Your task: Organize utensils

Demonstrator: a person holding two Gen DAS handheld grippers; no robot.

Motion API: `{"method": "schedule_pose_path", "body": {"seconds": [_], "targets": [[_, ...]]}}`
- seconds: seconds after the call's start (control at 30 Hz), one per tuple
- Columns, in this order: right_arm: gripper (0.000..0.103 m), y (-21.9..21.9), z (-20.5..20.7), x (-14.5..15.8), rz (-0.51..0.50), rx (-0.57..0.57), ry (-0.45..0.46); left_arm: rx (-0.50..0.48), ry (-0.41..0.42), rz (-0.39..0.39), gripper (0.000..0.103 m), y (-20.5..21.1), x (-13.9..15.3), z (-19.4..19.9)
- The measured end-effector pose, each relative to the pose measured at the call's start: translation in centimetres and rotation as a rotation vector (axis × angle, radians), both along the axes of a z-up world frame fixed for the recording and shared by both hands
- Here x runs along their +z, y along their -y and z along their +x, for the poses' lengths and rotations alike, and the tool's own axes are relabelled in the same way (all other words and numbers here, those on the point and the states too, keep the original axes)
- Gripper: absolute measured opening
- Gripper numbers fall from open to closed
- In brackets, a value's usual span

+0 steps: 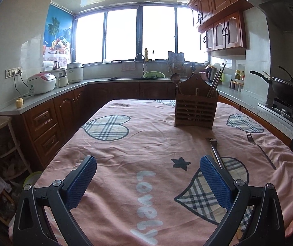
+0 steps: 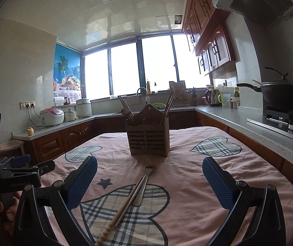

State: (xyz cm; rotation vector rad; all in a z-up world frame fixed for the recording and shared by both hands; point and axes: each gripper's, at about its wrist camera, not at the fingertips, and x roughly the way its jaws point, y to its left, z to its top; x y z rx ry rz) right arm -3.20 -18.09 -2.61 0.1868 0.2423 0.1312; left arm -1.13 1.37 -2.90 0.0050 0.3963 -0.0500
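Observation:
A brown wooden utensil holder (image 1: pixel 195 106) stands upright on the pink tablecloth (image 1: pixel 125 149), holding a ladle and chopsticks; it also shows in the right wrist view (image 2: pixel 148 138). A metal fork (image 2: pixel 144 184) lies with chopsticks (image 2: pixel 123 205) on a plaid heart, between my right gripper's open fingers. In the left wrist view that fork (image 1: pixel 215 149) lies just beyond my right finger, and a second fork (image 1: pixel 259 149) lies further right. My left gripper (image 1: pixel 148 168) is open and empty. My right gripper (image 2: pixel 149 168) is open and empty, low over the table.
Kitchen counters ring the table: rice cookers (image 1: pixel 41 83) at left, sink (image 1: pixel 146 75) at the back, wok (image 2: pixel 283 96) on the stove at right. The left gripper's body (image 2: pixel 17 172) shows at left in the right wrist view.

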Motion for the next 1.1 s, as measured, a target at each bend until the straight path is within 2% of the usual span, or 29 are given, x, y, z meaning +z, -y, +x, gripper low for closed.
{"method": "schedule_pose_path", "body": {"seconds": [0.4,0.63,0.77,0.93,1.03,1.1], "targets": [[0.103,0.1,-0.3,-0.1,0.003,0.002,-0.004,0.003,0.019,-0.009,0.102,-0.2,0.1,-1.2],[0.103,0.0,-0.1,-0.3,0.001,0.002,-0.043,0.008,0.006,-0.01,0.102,-0.4,0.5,-1.5],[0.103,-0.2,0.6,-0.2,0.007,0.009,-0.099,0.016,0.002,-0.01,0.102,-0.5,0.9,-1.5],[0.103,-1.2,3.0,0.0,-0.036,0.041,-0.264,-0.004,-0.013,-0.002,0.102,-0.2,1.4,-1.3],[0.103,-1.4,3.4,0.3,-0.071,0.04,-0.289,0.022,-0.002,0.038,0.102,0.1,1.7,-1.3],[0.103,-1.1,3.6,0.3,-0.054,0.076,-0.308,0.031,0.012,0.048,0.102,0.2,1.6,-1.4]]}}
